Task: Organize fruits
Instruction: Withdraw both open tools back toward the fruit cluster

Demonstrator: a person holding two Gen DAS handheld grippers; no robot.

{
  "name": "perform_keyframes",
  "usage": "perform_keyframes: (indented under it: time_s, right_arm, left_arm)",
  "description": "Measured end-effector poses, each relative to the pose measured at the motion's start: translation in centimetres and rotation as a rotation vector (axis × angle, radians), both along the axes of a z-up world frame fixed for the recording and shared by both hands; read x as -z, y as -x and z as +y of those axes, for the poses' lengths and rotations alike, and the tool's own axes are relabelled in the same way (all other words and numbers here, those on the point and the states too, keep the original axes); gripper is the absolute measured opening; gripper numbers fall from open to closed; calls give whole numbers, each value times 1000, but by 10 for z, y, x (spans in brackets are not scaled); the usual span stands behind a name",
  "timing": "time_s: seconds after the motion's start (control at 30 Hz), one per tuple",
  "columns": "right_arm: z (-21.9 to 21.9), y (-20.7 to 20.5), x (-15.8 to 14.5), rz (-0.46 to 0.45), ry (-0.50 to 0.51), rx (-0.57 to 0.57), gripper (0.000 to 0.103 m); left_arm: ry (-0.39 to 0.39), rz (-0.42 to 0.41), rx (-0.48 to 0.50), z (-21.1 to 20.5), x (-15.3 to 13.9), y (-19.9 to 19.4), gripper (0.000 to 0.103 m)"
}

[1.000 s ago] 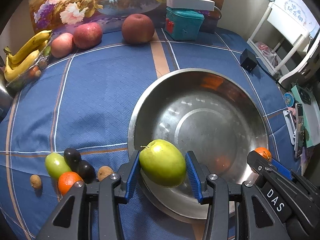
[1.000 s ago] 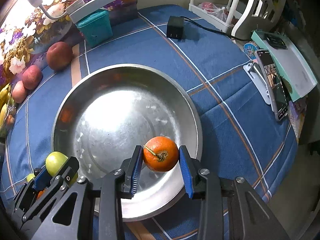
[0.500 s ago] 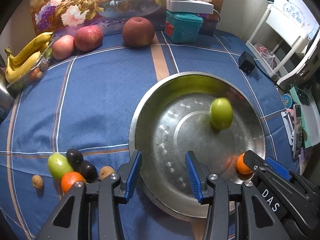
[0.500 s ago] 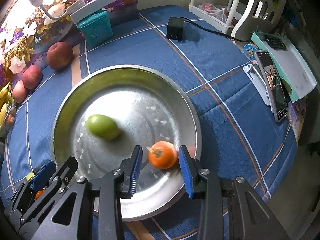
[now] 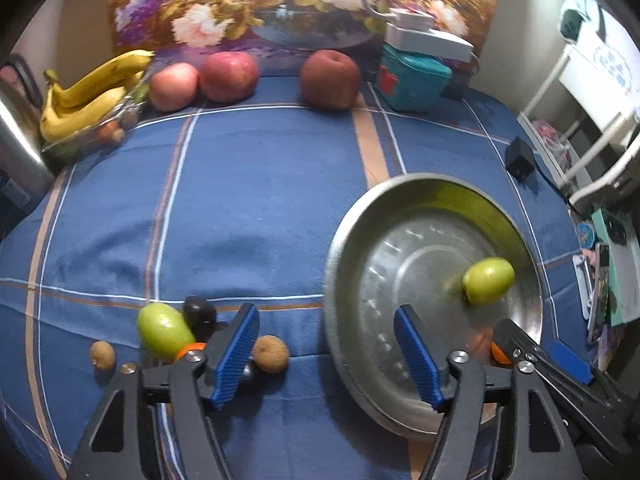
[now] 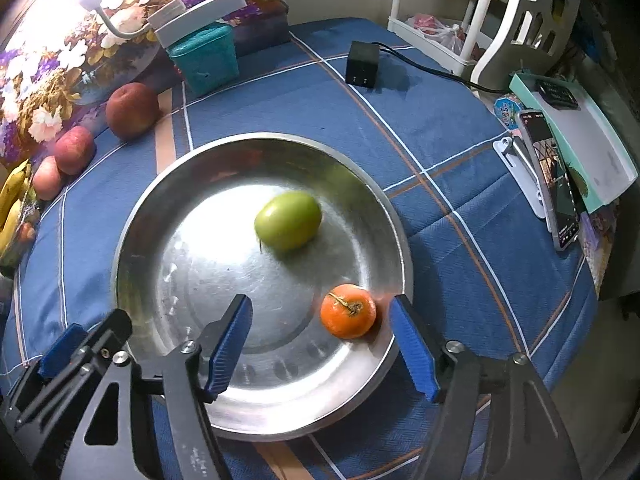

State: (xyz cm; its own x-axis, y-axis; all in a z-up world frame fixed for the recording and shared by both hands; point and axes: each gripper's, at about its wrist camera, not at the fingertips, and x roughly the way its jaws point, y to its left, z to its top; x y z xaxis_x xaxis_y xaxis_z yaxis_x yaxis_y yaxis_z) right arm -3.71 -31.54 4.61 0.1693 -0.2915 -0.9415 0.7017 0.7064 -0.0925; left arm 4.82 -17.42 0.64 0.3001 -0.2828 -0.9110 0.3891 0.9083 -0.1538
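A steel bowl (image 6: 136, 216) (image 5: 400, 192) sits on the blue checked tablecloth. In it lie a green apple (image 6: 288, 220) (image 5: 488, 282) and an orange (image 6: 348, 311). My right gripper (image 6: 320, 340) is open and empty above the bowl's near rim, the orange just inside its right finger. My left gripper (image 5: 326, 352) is open and empty, straddling the bowl's left rim. Left of it lie a second green fruit (image 5: 162, 332), dark plums (image 5: 199, 314), an orange partly hidden behind the left finger (image 5: 188, 350), and small brown fruits (image 5: 271, 353) (image 5: 102, 355).
Three red apples (image 5: 330, 79) (image 5: 228, 76) (image 5: 174, 86) and bananas (image 5: 92, 96) lie at the back by a floral panel. A teal box (image 5: 414, 80), black charger (image 6: 362, 64), phone (image 6: 550, 184) and white rack (image 6: 460, 12) stand right.
Both grippers let go and opened wide. The apple dropped and rolled across the bowl; the orange rolled to the near right. The left gripper swung left toward the small fruits.
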Motion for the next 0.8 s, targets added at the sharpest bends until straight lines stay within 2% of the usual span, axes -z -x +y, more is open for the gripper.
perform_keyframes:
  time_s: [0.1, 0.23, 0.4, 0.5, 0.53, 0.57, 0.8]
  right_arm:
    - [3, -1, 0, -7, 1, -9, 81]
    - [5, -2, 1, -1, 13, -16, 82]
    - [9, -3, 4, 4, 11, -30, 82]
    - [12, -2, 4, -6, 9, -39, 86]
    - [14, -2, 4, -8, 9, -46, 93]
    - [15, -2, 5, -10, 7, -51, 94]
    - [28, -2, 4, -25, 24, -98, 94]
  left_arm:
    - [-3, -6, -33, 12, 0, -5, 81]
    - [-17, -12, -82, 28, 2, -10, 92]
    - [-46, -31, -114, 44, 4, -14, 101]
    - [-57, -42, -128, 52, 4, -16, 103]
    - [-55, -49, -133, 55, 4, -16, 103]
    - [-54, -55, -134, 56, 3, -16, 103]
    - [-60, -118, -135, 72, -4, -15, 103]
